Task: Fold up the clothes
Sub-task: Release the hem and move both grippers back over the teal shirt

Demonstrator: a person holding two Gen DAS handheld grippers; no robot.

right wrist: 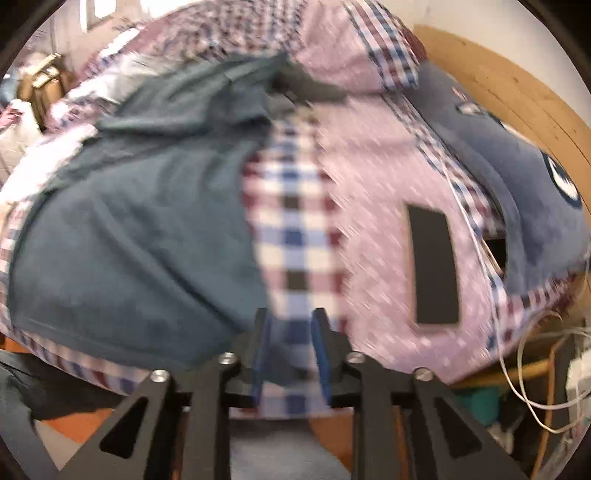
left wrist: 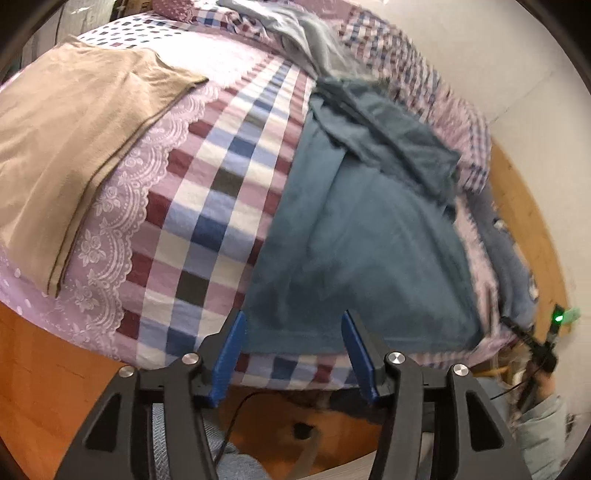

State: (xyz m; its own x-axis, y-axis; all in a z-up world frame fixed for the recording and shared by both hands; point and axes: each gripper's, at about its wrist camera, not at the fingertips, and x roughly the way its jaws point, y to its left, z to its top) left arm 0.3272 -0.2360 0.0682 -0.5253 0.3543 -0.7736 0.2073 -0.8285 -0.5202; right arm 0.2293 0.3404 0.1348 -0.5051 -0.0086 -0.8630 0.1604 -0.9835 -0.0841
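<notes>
A teal garment (left wrist: 369,240) lies spread on the checked bed cover (left wrist: 221,192), with its top part folded over and rumpled. My left gripper (left wrist: 293,317) stands open at the garment's near hem, its blue pads apart and nothing between them. In the blurred right wrist view, the same garment (right wrist: 129,240) fills the left side. My right gripper (right wrist: 291,314) is at the garment's near right corner, its jaws partly apart and a bit of teal cloth lying between the pads. The left wrist view catches that right gripper (left wrist: 546,343) at the far right, held by a hand in a grey sleeve.
A folded tan garment (left wrist: 66,147) lies on the bed's left side. A grey garment (left wrist: 295,33) is heaped at the far end. A navy garment with a white logo (right wrist: 535,192), a black flat rectangle (right wrist: 436,266) and white cables (right wrist: 535,369) are at the right.
</notes>
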